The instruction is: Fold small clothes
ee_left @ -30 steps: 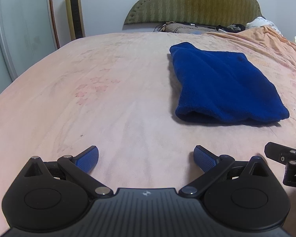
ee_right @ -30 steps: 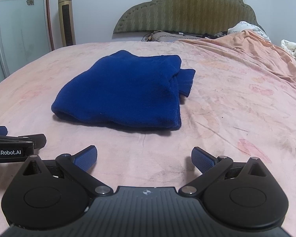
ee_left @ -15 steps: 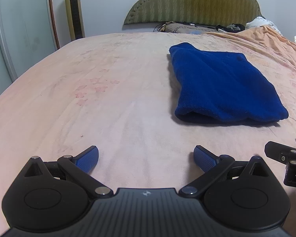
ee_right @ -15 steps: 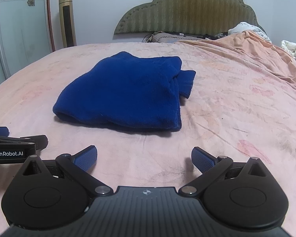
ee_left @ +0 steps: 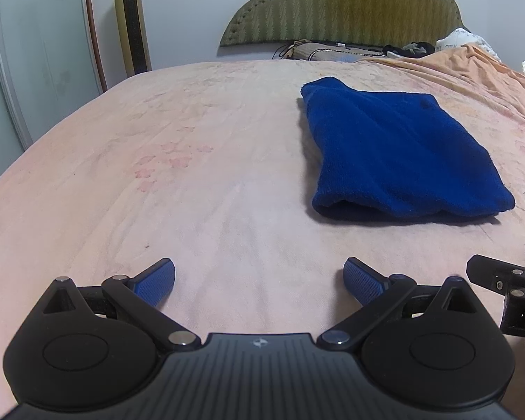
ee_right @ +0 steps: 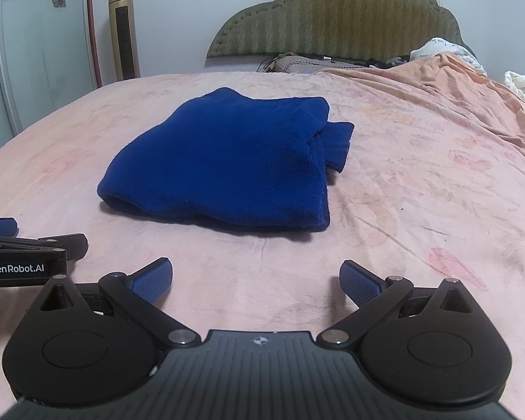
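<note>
A dark blue fleece garment (ee_left: 399, 150) lies folded in a compact rectangle on the pink bed sheet (ee_left: 192, 175); in the right wrist view it (ee_right: 227, 161) sits ahead, with a sleeve end sticking out at its right side. My left gripper (ee_left: 259, 280) is open and empty, low over the sheet, short of and left of the garment. My right gripper (ee_right: 255, 280) is open and empty, just short of the garment's near edge. Each gripper shows at the edge of the other's view.
A green padded headboard (ee_right: 332, 21) and pillows stand at the far end. An orange blanket (ee_right: 455, 80) is bunched at the far right. A gold tower fan (ee_right: 122, 28) and a glass wardrobe door (ee_left: 35, 52) stand left of the bed.
Both views have drifted very slightly; the garment lies unchanged and both grippers stay open.
</note>
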A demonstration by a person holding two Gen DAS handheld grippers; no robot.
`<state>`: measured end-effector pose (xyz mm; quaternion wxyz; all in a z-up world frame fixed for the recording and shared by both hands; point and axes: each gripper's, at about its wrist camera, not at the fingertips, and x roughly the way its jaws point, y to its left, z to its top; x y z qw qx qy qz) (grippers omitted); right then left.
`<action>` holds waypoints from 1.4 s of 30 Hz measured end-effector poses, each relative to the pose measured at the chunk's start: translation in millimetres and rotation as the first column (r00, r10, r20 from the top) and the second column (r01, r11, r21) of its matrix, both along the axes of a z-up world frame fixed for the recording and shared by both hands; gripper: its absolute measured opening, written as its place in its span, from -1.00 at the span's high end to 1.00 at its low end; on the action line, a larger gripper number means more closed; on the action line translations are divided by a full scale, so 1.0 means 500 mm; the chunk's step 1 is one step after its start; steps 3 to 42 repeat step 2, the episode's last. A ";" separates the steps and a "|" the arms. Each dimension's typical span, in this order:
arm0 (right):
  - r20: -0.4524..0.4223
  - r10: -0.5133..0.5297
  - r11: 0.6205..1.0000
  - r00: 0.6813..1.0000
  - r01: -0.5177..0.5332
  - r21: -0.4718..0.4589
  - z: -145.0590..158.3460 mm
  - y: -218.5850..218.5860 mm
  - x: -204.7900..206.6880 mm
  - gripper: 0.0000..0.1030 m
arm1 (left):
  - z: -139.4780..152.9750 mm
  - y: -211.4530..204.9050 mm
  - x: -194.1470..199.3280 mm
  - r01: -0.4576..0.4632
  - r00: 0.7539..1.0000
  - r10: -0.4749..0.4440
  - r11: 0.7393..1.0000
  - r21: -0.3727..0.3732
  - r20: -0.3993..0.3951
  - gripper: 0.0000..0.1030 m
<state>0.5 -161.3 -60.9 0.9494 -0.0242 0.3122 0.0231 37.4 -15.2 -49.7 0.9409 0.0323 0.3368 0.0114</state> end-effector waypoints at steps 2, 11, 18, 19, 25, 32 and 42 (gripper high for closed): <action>-0.003 0.000 1.000 1.000 0.000 0.004 -0.001 -0.003 0.001 -0.99 | 0.000 0.001 0.001 0.003 1.000 -0.003 1.000 -0.002 -0.003 -1.00; -0.003 0.000 1.000 1.000 0.000 0.004 -0.001 -0.003 0.001 -0.99 | 0.000 0.001 0.001 0.003 1.000 -0.003 1.000 -0.002 -0.003 -1.00; -0.003 0.000 1.000 1.000 0.000 0.004 -0.001 -0.003 0.001 -0.99 | 0.000 0.001 0.001 0.003 1.000 -0.003 1.000 -0.002 -0.003 -1.00; -0.003 0.000 1.000 1.000 0.000 0.004 -0.001 -0.003 0.001 -0.99 | 0.000 0.001 0.001 0.003 1.000 -0.003 1.000 -0.002 -0.003 -1.00; -0.003 0.000 1.000 1.000 0.000 0.004 -0.001 -0.003 0.001 -0.99 | 0.000 0.001 0.001 0.003 1.000 -0.003 1.000 -0.002 -0.003 -1.00; -0.003 0.000 1.000 1.000 0.000 0.004 -0.001 -0.003 0.001 -0.99 | 0.000 0.001 0.001 0.003 1.000 -0.003 1.000 -0.002 -0.003 -1.00; -0.003 0.000 1.000 1.000 0.000 0.004 -0.001 -0.003 0.001 -0.99 | 0.000 0.001 0.001 0.003 1.000 -0.003 1.000 -0.002 -0.003 -1.00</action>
